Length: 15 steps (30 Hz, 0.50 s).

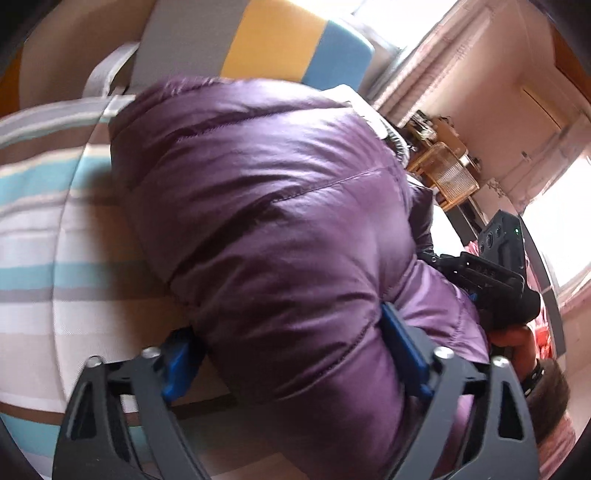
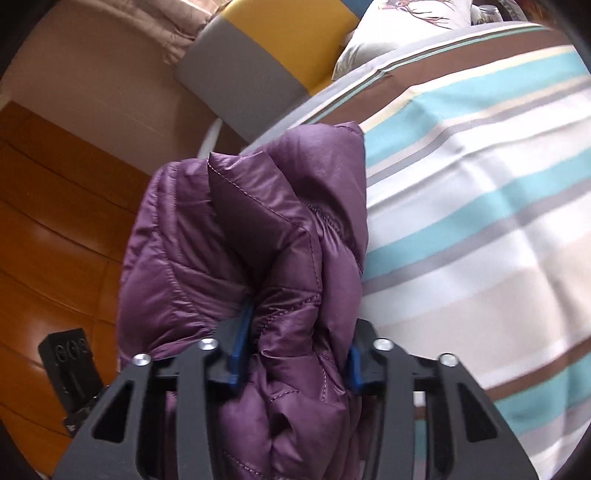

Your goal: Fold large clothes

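A shiny purple quilted jacket (image 1: 280,206) lies bundled on the striped bed cover (image 1: 44,236). My left gripper (image 1: 291,358) straddles its near end with the jaws wide, and the blue pads (image 1: 402,350) press into the puffy bulk on both sides. In the right wrist view, a thick fold of the jacket (image 2: 229,236) rises up between the fingers of my right gripper (image 2: 297,354), pinched by its blue pads (image 2: 240,343). The right gripper (image 1: 495,266) also shows at the jacket's far right in the left wrist view, with a person's hand (image 1: 513,343) on its handle.
The striped bed cover (image 2: 480,206) spreads to the right. A grey, yellow and blue headboard cushion (image 2: 266,48) and a white pillow (image 2: 391,33) stand behind. Wooden floor (image 2: 55,221) lies left of the bed, with a black device (image 2: 70,369). A wicker stand (image 1: 447,173) sits near bright windows.
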Each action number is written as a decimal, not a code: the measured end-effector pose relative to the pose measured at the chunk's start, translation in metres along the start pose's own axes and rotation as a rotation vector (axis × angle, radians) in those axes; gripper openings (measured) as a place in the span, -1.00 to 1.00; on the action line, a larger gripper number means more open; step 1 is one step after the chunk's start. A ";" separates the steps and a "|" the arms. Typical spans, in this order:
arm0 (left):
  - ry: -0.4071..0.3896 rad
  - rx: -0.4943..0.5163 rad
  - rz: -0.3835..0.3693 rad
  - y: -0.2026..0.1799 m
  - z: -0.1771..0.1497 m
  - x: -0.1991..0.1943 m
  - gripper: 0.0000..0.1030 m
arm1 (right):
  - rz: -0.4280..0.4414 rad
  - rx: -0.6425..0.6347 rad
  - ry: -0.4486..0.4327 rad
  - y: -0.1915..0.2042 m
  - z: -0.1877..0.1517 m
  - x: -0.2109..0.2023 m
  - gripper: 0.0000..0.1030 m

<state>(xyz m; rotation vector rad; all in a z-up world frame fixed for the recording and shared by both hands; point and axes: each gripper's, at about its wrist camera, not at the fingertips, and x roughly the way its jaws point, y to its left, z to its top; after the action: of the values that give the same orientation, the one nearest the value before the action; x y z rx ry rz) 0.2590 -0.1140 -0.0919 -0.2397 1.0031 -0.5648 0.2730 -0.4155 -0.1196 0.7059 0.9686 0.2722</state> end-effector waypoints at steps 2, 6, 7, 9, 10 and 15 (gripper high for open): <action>0.000 0.017 -0.003 0.001 0.002 -0.009 0.49 | 0.004 -0.003 0.004 0.006 -0.007 -0.004 -0.35; 0.000 0.010 -0.018 0.022 0.002 -0.033 0.44 | 0.036 -0.007 0.028 0.028 -0.032 -0.009 -0.39; -0.001 0.009 -0.020 0.030 0.001 -0.041 0.43 | 0.077 0.008 0.021 0.034 -0.042 -0.011 -0.39; -0.003 0.002 -0.020 0.042 -0.001 -0.055 0.43 | 0.125 0.021 0.013 0.048 -0.058 -0.010 -0.39; -0.008 -0.011 -0.019 0.051 -0.005 -0.065 0.43 | 0.136 0.017 0.012 0.055 -0.065 -0.009 -0.39; -0.051 -0.035 0.044 0.083 -0.019 -0.099 0.51 | 0.156 -0.036 -0.007 0.090 -0.106 0.009 -0.39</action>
<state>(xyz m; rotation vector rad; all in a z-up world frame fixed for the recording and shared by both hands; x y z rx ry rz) 0.2300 0.0111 -0.0668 -0.2615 0.9671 -0.4995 0.1984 -0.2984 -0.1055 0.7497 0.9013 0.4226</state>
